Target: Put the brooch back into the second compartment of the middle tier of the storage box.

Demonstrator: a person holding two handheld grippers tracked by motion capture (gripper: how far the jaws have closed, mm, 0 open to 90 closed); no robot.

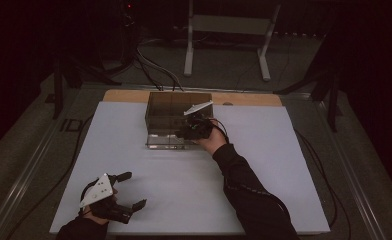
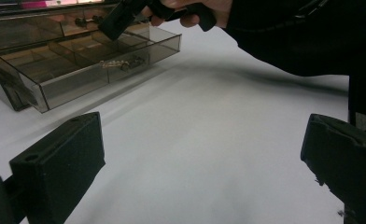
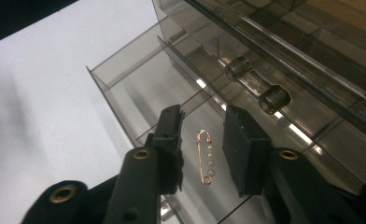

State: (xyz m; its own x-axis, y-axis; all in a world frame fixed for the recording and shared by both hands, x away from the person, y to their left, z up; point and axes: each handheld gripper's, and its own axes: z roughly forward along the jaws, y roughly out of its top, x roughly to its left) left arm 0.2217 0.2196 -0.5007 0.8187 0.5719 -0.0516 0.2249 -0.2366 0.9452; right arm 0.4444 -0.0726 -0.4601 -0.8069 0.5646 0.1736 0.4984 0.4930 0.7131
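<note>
On my feed both grippers are matte black. The left gripper (image 1: 134,190) carries a pale grey three-cornered plate (image 1: 98,190) dotted with small dark marks, and a black cable trails from its body. My right gripper (image 3: 200,151) has flat, blocky black fingers (image 3: 239,149) on black links pinned with brass-coloured rivets (image 3: 141,154). A second grey plate (image 1: 198,107) tops it. The person's sleeve (image 1: 249,190) is black and long.
</note>
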